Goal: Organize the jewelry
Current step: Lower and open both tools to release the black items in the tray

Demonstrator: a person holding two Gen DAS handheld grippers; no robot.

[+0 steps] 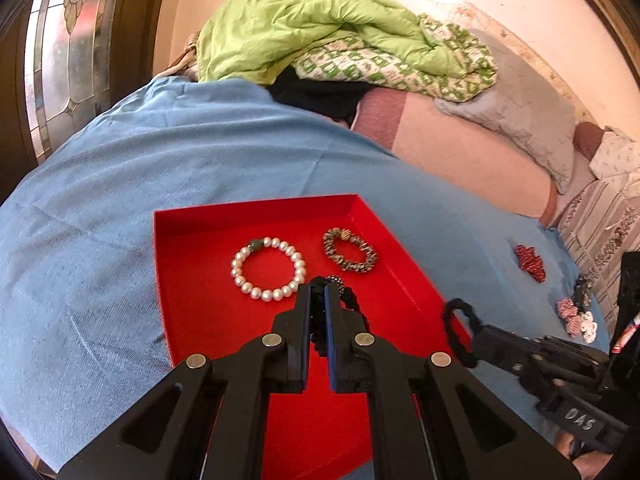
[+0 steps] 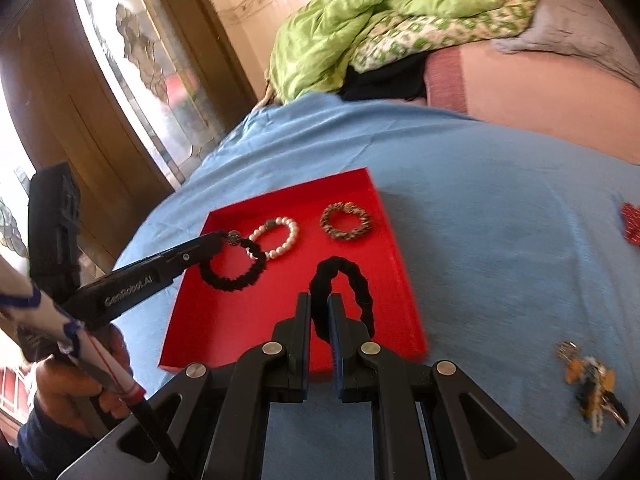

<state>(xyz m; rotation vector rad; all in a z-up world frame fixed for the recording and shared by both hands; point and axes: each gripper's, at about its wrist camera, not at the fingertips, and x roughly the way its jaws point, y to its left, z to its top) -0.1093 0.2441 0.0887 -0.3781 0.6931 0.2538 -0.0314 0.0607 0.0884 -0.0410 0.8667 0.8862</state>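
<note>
A red tray (image 1: 192,280) lies on the blue cloth; it also shows in the right wrist view (image 2: 392,280). In it lie a white pearl bracelet (image 1: 268,269) (image 2: 276,237) and a brown-and-white beaded bracelet (image 1: 351,255) (image 2: 346,221). My left gripper (image 1: 319,286) (image 2: 218,240) is shut on a black bracelet with a sparkly bead (image 1: 352,298) (image 2: 234,270), held over the tray beside the pearls. My right gripper (image 2: 319,300) (image 1: 476,330) is shut on a plain black braided bracelet (image 2: 348,292) (image 1: 460,330), held over the tray's right edge.
More jewelry lies on the blue cloth (image 1: 120,200) right of the tray: a red beaded piece (image 1: 530,262) (image 2: 632,224), red-and-white and white beaded pieces (image 1: 576,318), and an orange-and-black piece (image 2: 592,384). A green quilt (image 1: 320,32) is heaped at the back. A glass door (image 2: 132,52) stands left.
</note>
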